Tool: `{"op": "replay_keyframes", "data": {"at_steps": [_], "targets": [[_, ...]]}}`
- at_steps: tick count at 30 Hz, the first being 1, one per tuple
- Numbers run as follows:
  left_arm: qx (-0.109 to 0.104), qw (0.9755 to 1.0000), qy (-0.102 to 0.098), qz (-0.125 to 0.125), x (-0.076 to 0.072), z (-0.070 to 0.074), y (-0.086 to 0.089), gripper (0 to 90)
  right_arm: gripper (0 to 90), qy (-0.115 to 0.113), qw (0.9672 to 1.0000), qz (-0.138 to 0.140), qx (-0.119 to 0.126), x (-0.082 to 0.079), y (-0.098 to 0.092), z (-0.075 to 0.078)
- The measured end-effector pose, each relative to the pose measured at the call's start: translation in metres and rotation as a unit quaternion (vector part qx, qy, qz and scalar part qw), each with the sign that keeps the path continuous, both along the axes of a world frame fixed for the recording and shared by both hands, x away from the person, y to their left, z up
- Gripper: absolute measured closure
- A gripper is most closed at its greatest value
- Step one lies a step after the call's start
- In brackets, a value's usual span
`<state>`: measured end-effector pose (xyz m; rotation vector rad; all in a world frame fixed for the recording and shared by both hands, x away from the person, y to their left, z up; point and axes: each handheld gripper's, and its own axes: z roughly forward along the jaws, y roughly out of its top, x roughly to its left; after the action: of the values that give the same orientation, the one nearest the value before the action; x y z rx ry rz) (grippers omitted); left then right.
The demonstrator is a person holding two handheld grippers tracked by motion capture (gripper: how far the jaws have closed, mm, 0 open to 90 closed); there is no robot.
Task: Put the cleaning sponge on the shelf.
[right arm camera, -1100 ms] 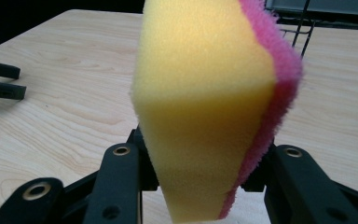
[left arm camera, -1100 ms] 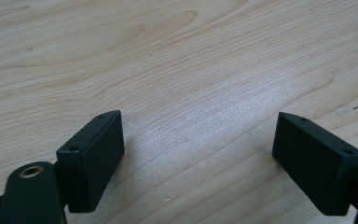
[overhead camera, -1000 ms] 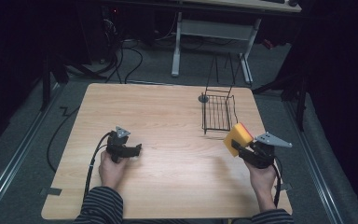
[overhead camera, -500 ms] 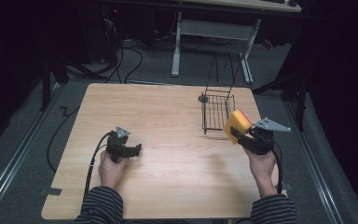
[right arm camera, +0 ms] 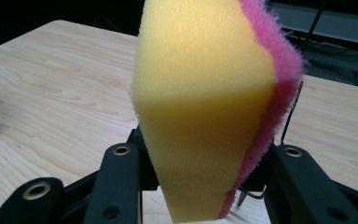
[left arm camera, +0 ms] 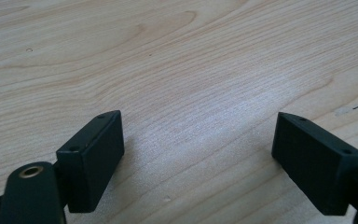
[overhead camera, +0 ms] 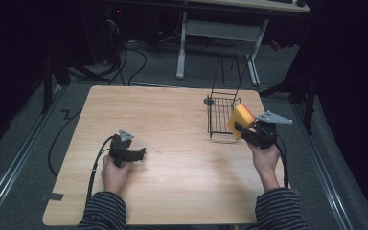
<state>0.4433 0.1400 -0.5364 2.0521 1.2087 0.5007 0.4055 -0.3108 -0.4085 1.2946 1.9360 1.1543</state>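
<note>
A yellow sponge [overhead camera: 240,120] with a pink scouring side is clamped in my right gripper [overhead camera: 244,129], lifted off the table at the right edge of a black wire basket [overhead camera: 220,115]. In the right gripper view the sponge [right arm camera: 209,107] stands on edge between the jaws, its pink layer to the right. At the table's front left my left gripper [overhead camera: 140,154] rests in a hand, low over the wood. In the left gripper view its two black pads [left arm camera: 93,158] stand wide apart over bare wood, and the left gripper [left arm camera: 198,161] holds nothing.
The light wooden table [overhead camera: 172,134] has dark floor on all sides. A small grey round thing [overhead camera: 209,101] lies at the basket's far left corner. A white-legged desk [overhead camera: 220,33] and cables stand on the floor beyond the far edge.
My right gripper has carried the sponge up and leftward, from beside the basket's near right corner to its right edge. The left gripper has stayed put.
</note>
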Motion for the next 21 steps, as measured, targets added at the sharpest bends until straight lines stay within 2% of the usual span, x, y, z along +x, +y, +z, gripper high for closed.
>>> {"op": "replay_keyframes", "data": {"at_steps": [3,10,21], "targets": [[0.000,1.0000,0.000,0.000,0.000,0.000,0.000,17.4,60.2,0.001,1.0000,-0.003,0.000,0.005,0.001,-0.001],[0.000,1.0000,0.000,0.000,0.000,0.000,0.000,17.5,60.2,0.006,0.9997,-0.006,-0.021,0.019,0.008,-0.003],[0.000,1.0000,0.000,0.000,0.000,0.000,0.000,17.4,60.2,0.009,0.9998,-0.013,-0.015,0.042,0.013,-0.007]]}}
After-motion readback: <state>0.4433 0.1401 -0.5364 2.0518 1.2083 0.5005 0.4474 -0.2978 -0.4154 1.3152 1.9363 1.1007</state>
